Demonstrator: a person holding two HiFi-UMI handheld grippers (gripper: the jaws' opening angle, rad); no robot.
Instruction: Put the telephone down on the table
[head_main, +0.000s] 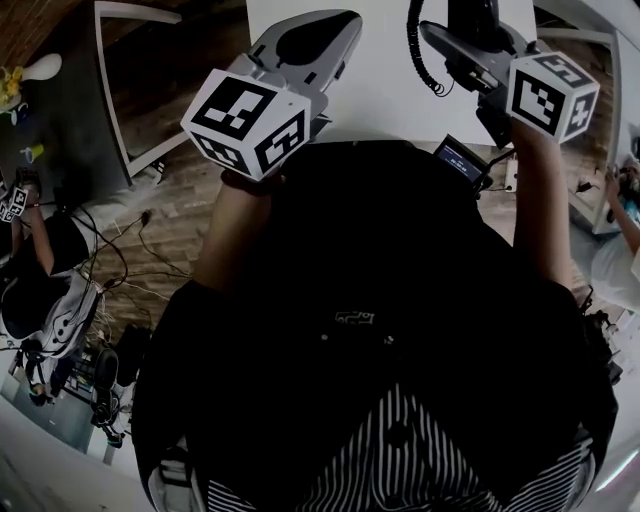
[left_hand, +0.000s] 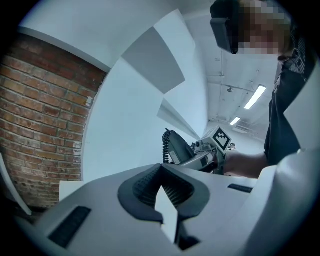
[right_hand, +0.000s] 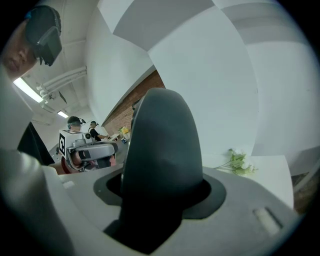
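Note:
The black telephone handset (right_hand: 160, 150) stands between the jaws of my right gripper (head_main: 455, 45), which is shut on it. The handset fills the middle of the right gripper view. Its coiled cord (head_main: 420, 50) hangs over the white table (head_main: 380, 95), and the handset is held above the tabletop. My left gripper (head_main: 335, 25) hovers to the left over the table's near edge. Its jaw tips meet with nothing between them (left_hand: 161, 172). In the left gripper view the handset (left_hand: 180, 147) and the right gripper's marker cube (left_hand: 220, 139) show ahead.
A small dark device with a lit screen (head_main: 462, 160) sits at the table's near edge. A sprig of green flowers (right_hand: 237, 162) lies on the table. A brick wall (left_hand: 40, 115) stands beyond it. Other people (head_main: 40, 270) and cables are on the floor at left.

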